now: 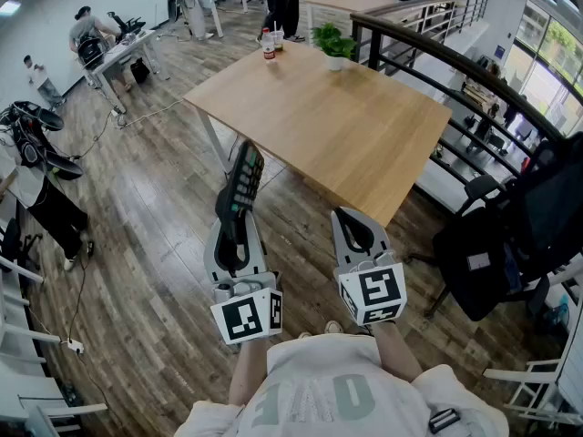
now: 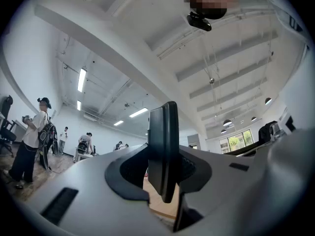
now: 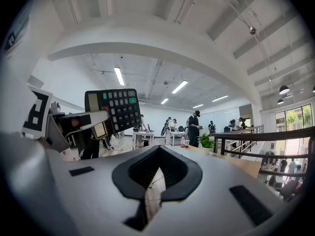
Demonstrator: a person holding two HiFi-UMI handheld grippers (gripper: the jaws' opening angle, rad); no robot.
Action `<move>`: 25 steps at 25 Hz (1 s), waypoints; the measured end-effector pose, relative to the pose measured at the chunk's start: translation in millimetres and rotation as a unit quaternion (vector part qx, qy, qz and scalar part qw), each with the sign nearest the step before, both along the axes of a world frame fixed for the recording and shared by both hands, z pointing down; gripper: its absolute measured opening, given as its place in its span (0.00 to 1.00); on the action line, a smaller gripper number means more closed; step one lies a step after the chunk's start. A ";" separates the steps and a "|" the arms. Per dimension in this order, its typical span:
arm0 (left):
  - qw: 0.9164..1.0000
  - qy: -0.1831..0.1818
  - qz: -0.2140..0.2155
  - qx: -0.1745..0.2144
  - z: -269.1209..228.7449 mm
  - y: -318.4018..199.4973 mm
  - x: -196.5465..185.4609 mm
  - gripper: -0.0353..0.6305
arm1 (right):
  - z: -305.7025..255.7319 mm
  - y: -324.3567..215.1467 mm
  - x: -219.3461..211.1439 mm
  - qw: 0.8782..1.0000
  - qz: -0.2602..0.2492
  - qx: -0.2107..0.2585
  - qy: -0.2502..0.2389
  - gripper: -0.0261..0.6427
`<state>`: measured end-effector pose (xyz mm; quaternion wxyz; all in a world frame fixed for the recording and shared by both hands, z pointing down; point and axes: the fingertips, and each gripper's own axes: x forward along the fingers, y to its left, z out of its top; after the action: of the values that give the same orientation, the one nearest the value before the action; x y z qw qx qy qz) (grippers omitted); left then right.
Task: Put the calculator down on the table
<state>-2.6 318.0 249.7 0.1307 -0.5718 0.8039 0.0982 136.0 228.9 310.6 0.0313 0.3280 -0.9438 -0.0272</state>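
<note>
Head view, at left, has the left hand-held gripper (image 1: 233,224) pinching the one calculator (image 1: 244,180) by its lower end. It stands upright in the air over the floor, just short of the desk's (image 1: 364,135) near corner. Nothing is set down yet, so the reach and release remain. To its right, the right hand-held gripper (image 1: 353,218) is pressed together on nothing. Count: two hand-held grippers, one calculator, one desk, with one bottle (image 1: 269,45) and one plant (image 1: 334,44) at its far edge.
</note>
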 end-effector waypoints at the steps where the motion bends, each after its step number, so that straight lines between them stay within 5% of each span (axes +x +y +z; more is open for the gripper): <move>1: 1.000 0.001 -0.001 0.000 0.6 1.1 -4.8 0.22 | 0.4 1.0 -3.9 1.000 0.000 0.001 0.001 0.07; 12: 1.000 0.005 0.003 0.005 0.3 12.5 -30.8 0.22 | -0.1 11.7 -22.5 1.000 0.008 0.011 0.008 0.07; 19: 0.999 0.042 0.015 0.016 15.2 31.2 -61.3 0.22 | 4.9 33.3 -31.9 0.999 0.024 0.021 0.003 0.07; 25: 0.999 0.054 0.006 0.001 27.2 18.4 -76.5 0.22 | 23.0 6.1 -24.4 0.999 0.043 -0.012 0.011 0.07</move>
<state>-79.1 336.3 276.9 0.0868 -0.5706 0.8061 0.1307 111.6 235.1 333.6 0.0466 0.3672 -0.9288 -0.0184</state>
